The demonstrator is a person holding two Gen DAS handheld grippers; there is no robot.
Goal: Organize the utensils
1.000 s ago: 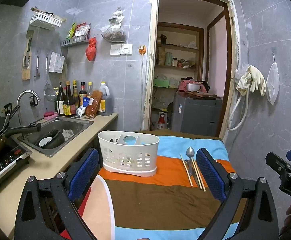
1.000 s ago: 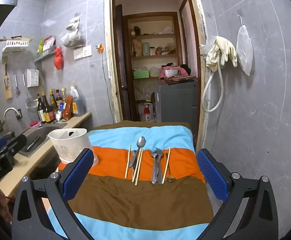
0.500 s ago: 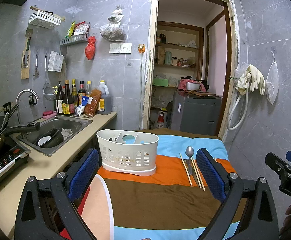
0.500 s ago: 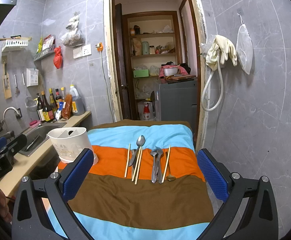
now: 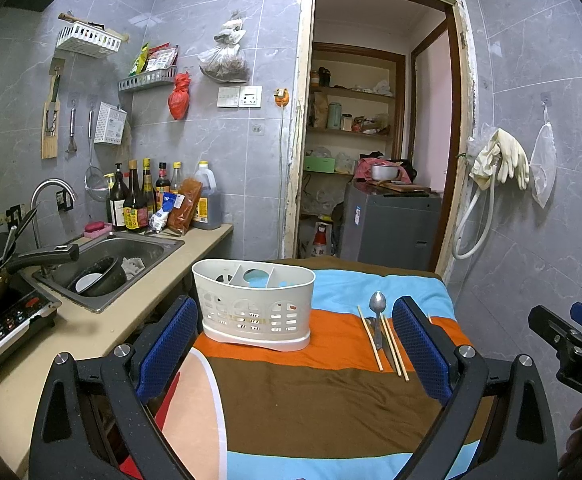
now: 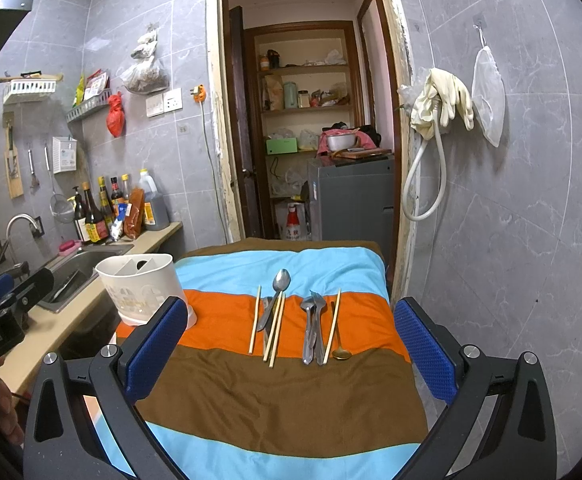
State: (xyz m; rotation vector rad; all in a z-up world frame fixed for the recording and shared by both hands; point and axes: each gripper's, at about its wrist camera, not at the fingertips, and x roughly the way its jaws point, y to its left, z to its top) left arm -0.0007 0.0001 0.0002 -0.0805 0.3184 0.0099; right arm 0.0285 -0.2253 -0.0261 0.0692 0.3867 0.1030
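Striped cloth [image 6: 291, 400] – blue, orange, brown – covers the table. White caddy [image 5: 253, 304] stands upright on the orange band at the cloth's left edge, next to the sink [image 5: 107, 256]. Utensils lie in a row on the orange band, right of the caddy & apart from it: chopsticks [image 6: 255, 320], a spoon [image 6: 279, 286], forks [image 6: 317, 328], a small gold spoon [image 6: 341, 352]. Left gripper [image 5: 295, 344] is spread wide w/ nothing between its pads, low over the cloth; right gripper [image 6: 291, 344] likewise – spread, holding nothing.
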